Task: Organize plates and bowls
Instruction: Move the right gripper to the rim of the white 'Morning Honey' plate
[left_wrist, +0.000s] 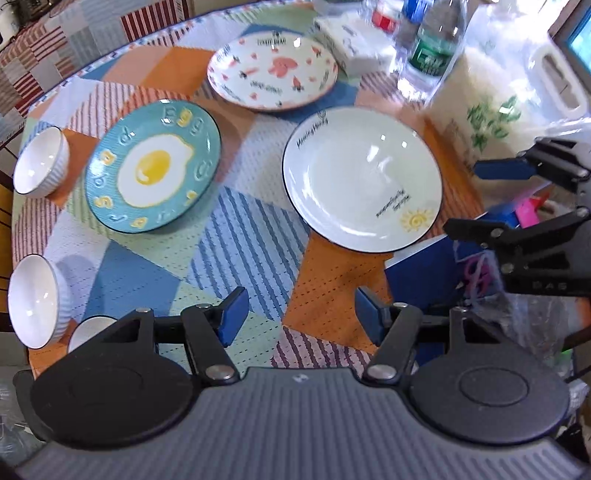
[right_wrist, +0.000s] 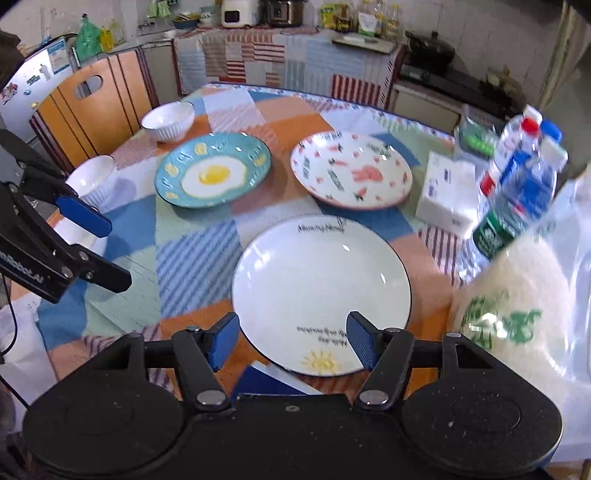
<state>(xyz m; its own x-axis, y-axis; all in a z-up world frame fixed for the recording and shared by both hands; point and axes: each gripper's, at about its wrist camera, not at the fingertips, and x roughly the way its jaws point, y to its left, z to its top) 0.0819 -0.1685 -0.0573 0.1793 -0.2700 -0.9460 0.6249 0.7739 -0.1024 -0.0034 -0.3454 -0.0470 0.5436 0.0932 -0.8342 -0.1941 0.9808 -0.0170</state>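
Three plates lie on the round patchwork table: a white plate with a sun (left_wrist: 362, 177) (right_wrist: 321, 288), a teal fried-egg plate (left_wrist: 153, 166) (right_wrist: 212, 173) and a white plate with pink prints (left_wrist: 271, 72) (right_wrist: 351, 171). White ribbed bowls stand at the table's left edge (left_wrist: 40, 162) (left_wrist: 35, 306) (right_wrist: 168, 120) (right_wrist: 90, 181). My left gripper (left_wrist: 297, 317) is open and empty above the cloth in front of the plates. My right gripper (right_wrist: 293, 341) is open and empty, its jaws just above the near rim of the white sun plate.
Water bottles (right_wrist: 517, 192) (left_wrist: 428, 40), a white tissue box (right_wrist: 447, 195) and a big bag of rice (right_wrist: 517, 317) crowd the table's right side. A blue box (left_wrist: 424, 269) lies by the near rim of the sun plate. A wooden chair (right_wrist: 92, 103) stands at the left.
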